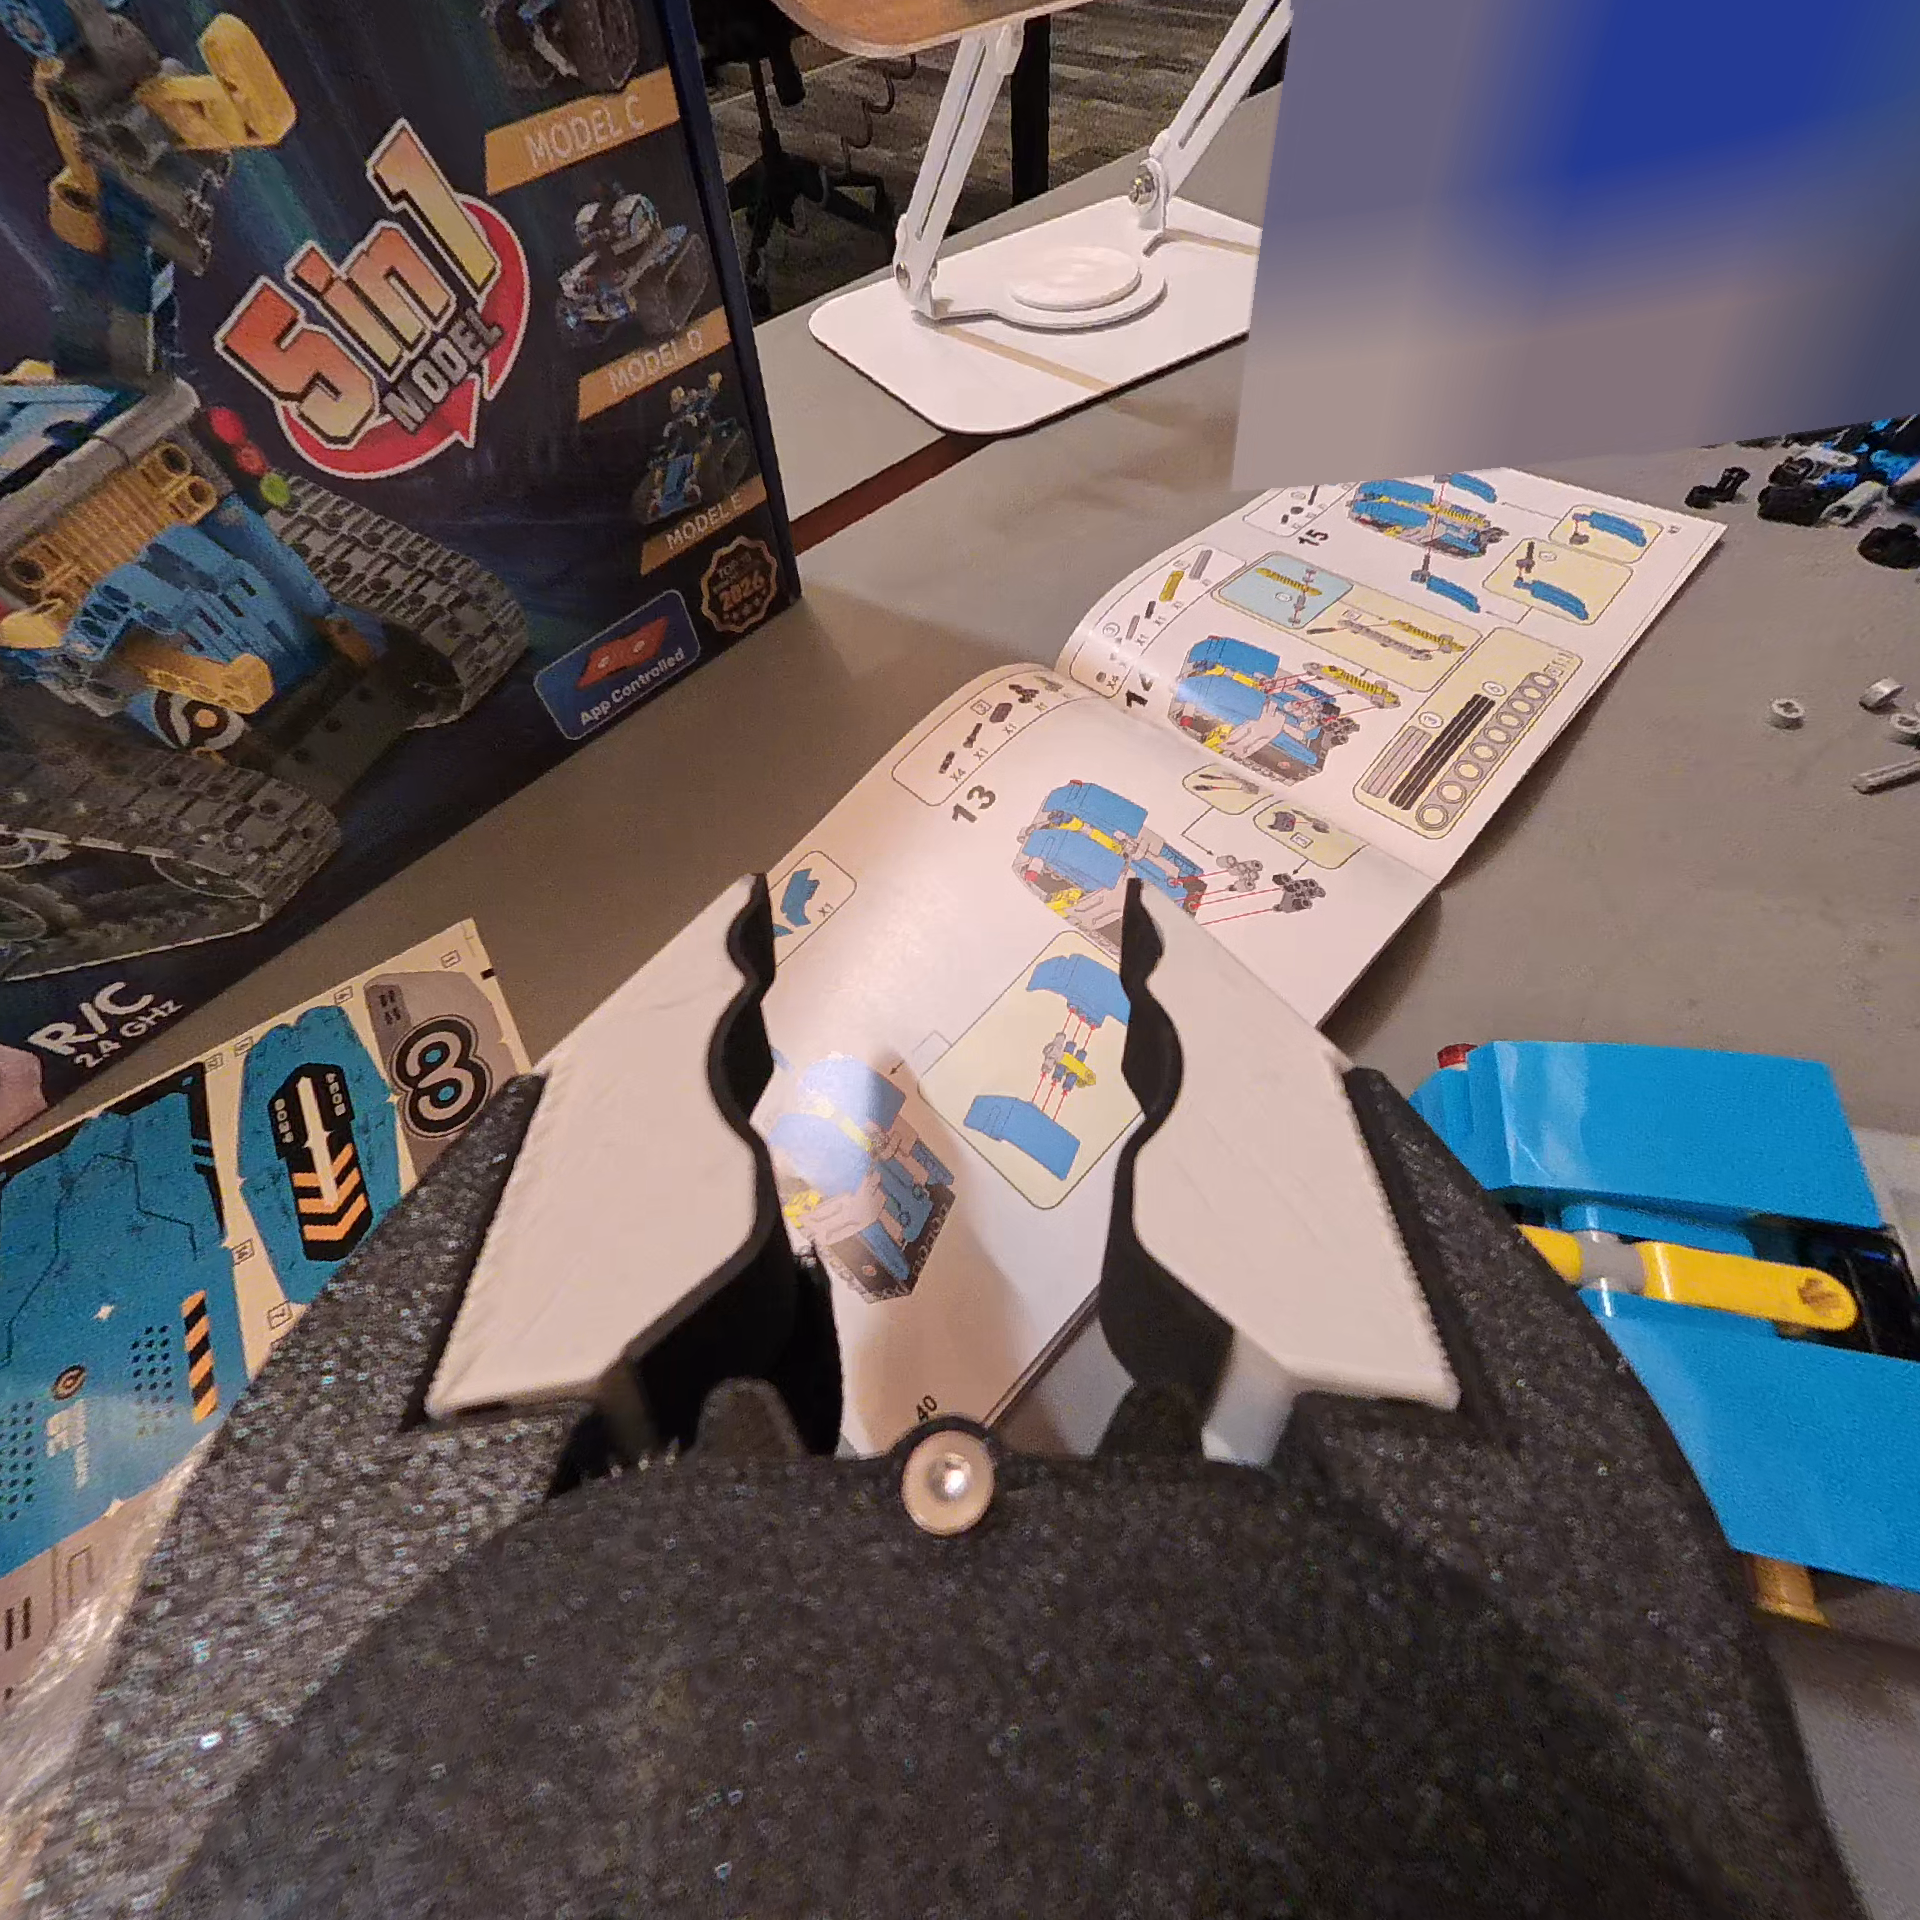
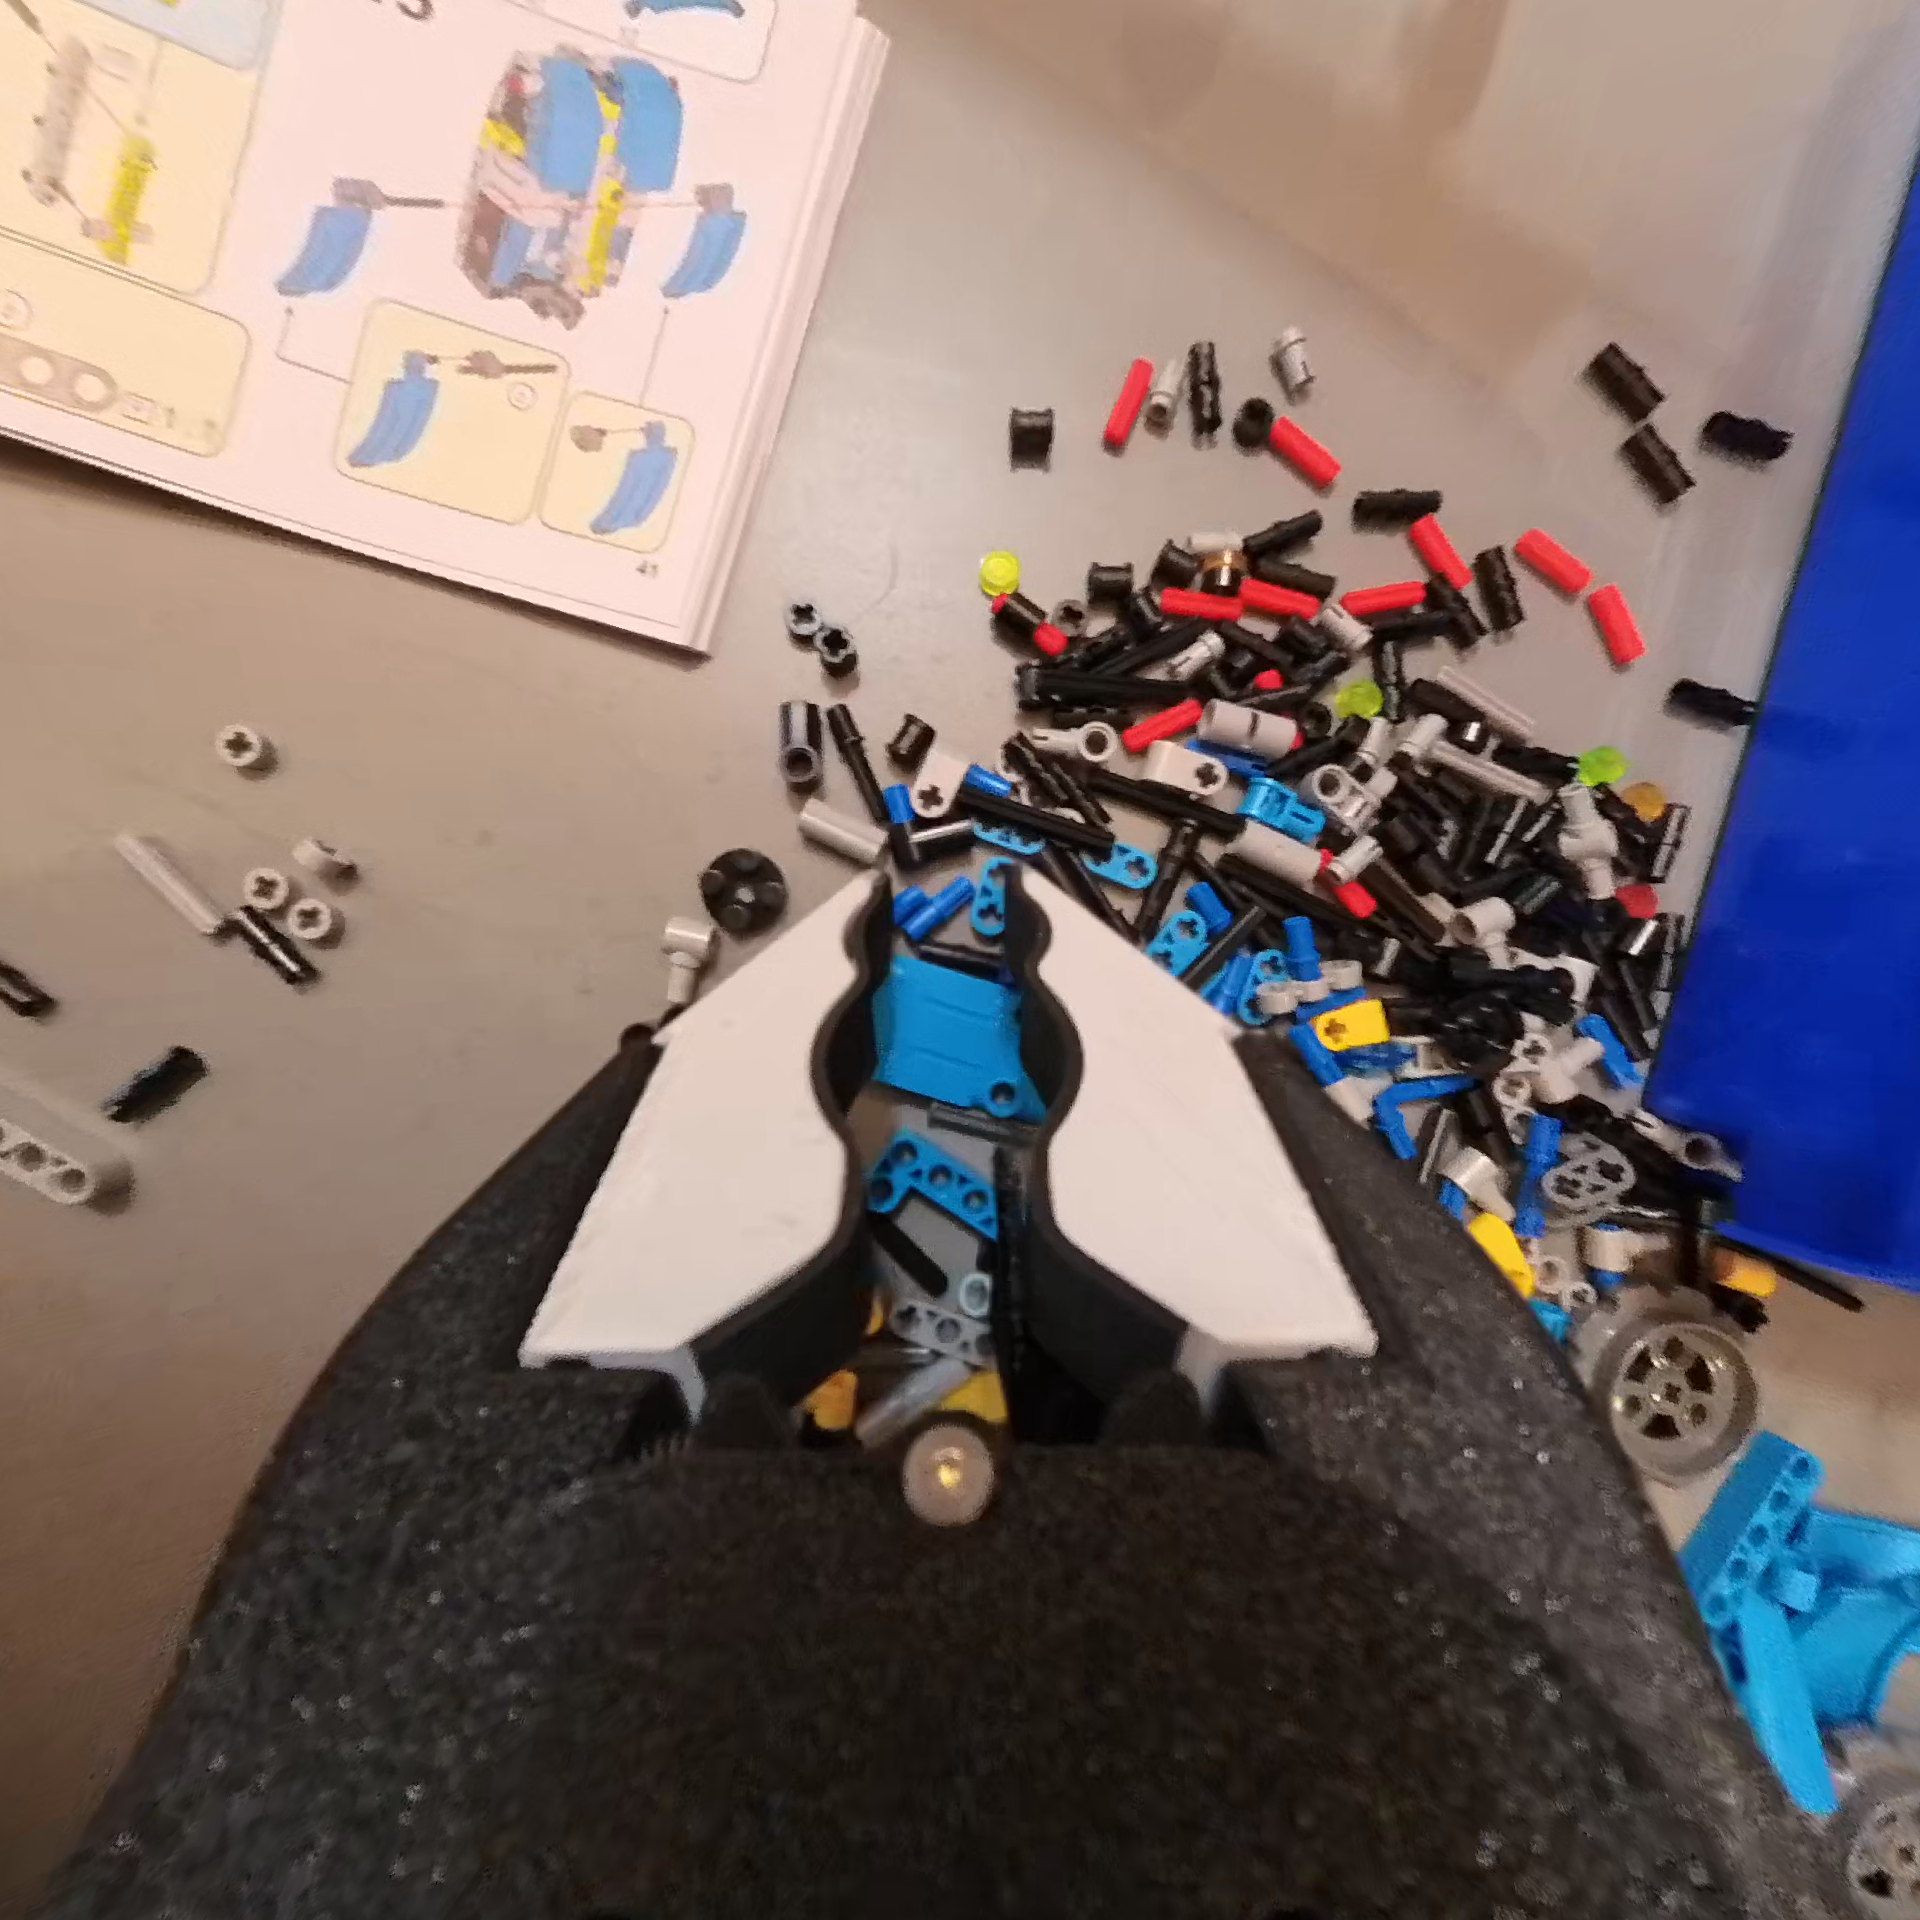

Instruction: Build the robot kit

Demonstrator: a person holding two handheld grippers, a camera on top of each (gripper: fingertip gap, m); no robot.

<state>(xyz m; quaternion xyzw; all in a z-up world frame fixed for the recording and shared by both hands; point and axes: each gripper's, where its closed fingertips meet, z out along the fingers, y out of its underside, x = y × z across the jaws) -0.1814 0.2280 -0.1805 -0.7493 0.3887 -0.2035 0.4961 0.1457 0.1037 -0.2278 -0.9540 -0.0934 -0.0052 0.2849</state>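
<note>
Left gripper (image 1: pixel 945 914): jaws wide apart, empty, hovering over the open booklet (image 1: pixel 1226 790). Right gripper (image 2: pixel 945 894): jaws narrowed around a blue panel (image 2: pixel 940 1023) above the pile of parts (image 2: pixel 1351 790) (actual clamping unclear). Blue model (image 1: pixel 1704 1247) cut off at right.

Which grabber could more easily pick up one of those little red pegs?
Probably the right gripper: it hovers at the edge of the parts pile, where red pegs lie. The left gripper is open over the instruction booklet, away from them.
</note>
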